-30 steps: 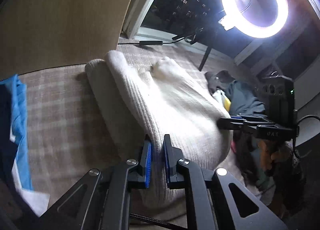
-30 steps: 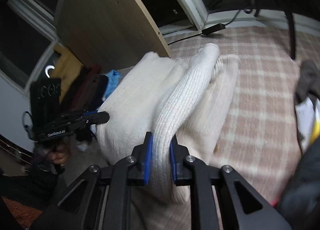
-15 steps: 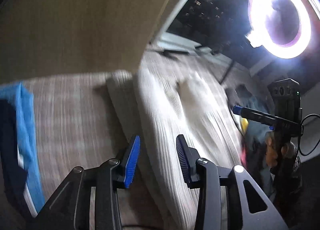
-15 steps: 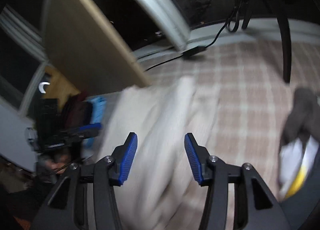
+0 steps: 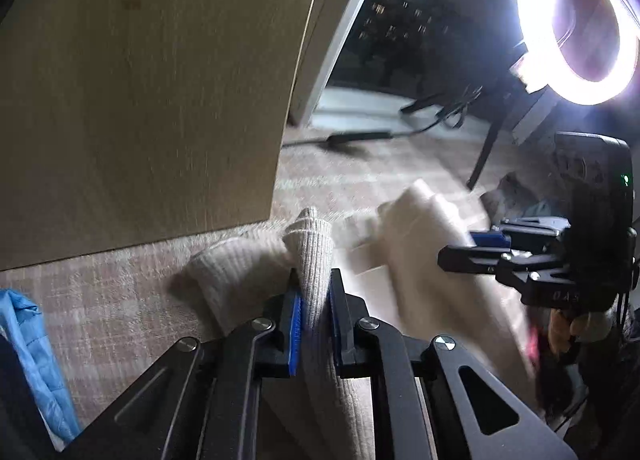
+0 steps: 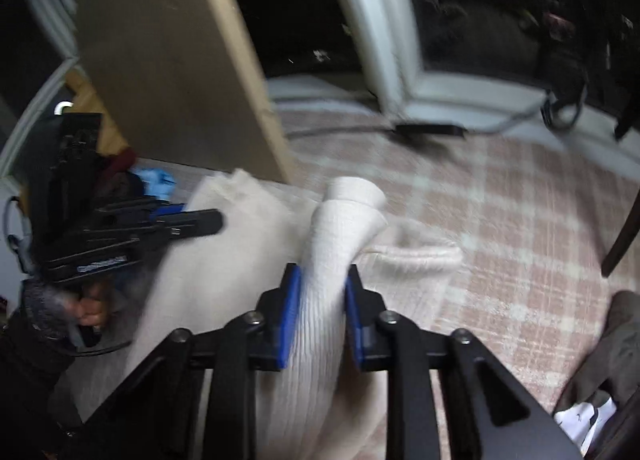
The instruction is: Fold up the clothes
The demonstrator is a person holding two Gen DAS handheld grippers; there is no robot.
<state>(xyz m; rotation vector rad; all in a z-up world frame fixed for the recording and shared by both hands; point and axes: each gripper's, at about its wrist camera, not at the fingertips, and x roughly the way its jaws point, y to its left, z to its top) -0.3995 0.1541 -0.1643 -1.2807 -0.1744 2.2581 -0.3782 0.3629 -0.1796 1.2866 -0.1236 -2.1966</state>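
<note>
A cream ribbed knit sweater (image 5: 424, 260) lies on the checked pink-beige surface (image 5: 120, 300). My left gripper (image 5: 314, 300) is shut on a bunched fold of the sweater, which sticks up between its blue pads. My right gripper (image 6: 322, 292) is shut on another rolled fold of the sweater (image 6: 344, 227). Each gripper shows in the other's view: the right gripper (image 5: 480, 248) at the right, the left gripper (image 6: 192, 223) at the left. The frames are motion-blurred.
A tan wooden board (image 5: 140, 91) stands behind the sweater. A ring light (image 5: 576, 19) on a tripod shines at the back right. Blue cloth (image 5: 36, 360) lies at the left. A dark clothes pile (image 6: 608, 360) lies at the right. A black cable (image 6: 428, 127) runs along the window sill.
Both grippers opened and let go half a second ago, then moved forward and closed again on new folds of the sweater, farther up toward the board.
</note>
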